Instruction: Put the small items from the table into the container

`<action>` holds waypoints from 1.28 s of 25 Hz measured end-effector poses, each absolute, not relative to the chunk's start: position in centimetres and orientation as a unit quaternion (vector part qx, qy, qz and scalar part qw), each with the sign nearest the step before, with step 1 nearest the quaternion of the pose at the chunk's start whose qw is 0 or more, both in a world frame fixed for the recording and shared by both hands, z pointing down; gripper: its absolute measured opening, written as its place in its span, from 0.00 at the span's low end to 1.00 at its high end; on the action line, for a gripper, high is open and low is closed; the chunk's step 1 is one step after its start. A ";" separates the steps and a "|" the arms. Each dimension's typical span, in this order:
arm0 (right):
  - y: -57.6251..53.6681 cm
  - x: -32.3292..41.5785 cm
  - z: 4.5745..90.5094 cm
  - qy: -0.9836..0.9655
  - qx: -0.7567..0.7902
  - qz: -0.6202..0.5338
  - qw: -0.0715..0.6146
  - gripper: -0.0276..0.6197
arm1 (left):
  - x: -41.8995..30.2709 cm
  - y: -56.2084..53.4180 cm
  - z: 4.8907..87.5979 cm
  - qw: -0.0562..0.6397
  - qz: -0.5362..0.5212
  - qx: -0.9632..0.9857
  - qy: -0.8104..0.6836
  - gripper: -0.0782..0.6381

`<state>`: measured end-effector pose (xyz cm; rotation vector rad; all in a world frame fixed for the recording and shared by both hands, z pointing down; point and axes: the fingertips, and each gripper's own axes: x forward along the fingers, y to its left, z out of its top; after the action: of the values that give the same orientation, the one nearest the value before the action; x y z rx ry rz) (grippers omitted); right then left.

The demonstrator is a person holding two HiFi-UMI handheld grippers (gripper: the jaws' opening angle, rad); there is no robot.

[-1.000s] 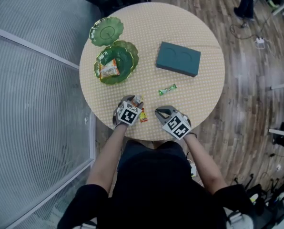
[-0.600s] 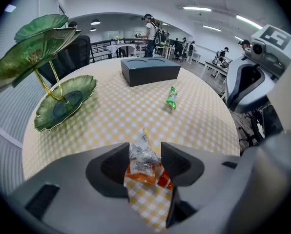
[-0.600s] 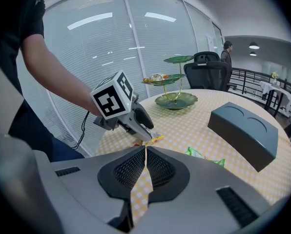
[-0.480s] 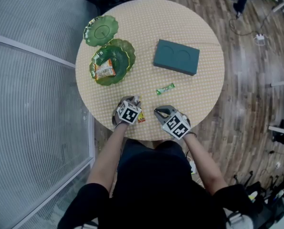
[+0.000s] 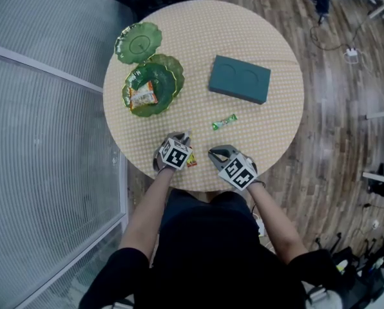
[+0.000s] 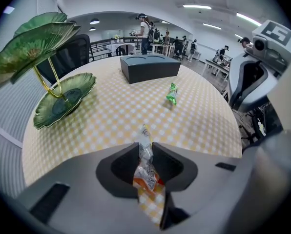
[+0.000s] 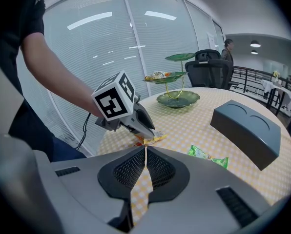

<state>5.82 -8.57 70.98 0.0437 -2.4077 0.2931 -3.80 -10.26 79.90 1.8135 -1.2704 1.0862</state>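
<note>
Was closing the jaws of the left gripper [image 6: 145, 151] on the orange snack packet [image 6: 146, 175], low in the middle. Held the right gripper [image 7: 145, 156] pressed together, empty.

Table [image 5: 276, 108] cloth: yellow-and-white check. Tiered dish [image 5: 176, 76]: green, leaf-veined, gold stem. Box [image 5: 240, 79]: plain dark teal. Candy [image 5: 225, 121]: bright green wrapper. Near packet [image 6: 146, 172]: orange-red and white, clear end. Dish packet [image 5: 142, 94]: orange and white. Floor [image 5: 334, 121]: brown wood planks. Shirt [image 5: 205, 250]: black.
</note>
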 end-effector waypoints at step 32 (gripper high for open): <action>-8.4 -3.8 63.6 -0.954 -0.018 0.032 0.297 0.09 | -11.0 -2.0 62.7 0.251 0.186 0.693 -0.650 0.11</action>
<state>-3.83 -8.37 63.56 -0.0485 -2.5357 0.0840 -10.99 -2.00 62.65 1.8852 -1.7679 0.5059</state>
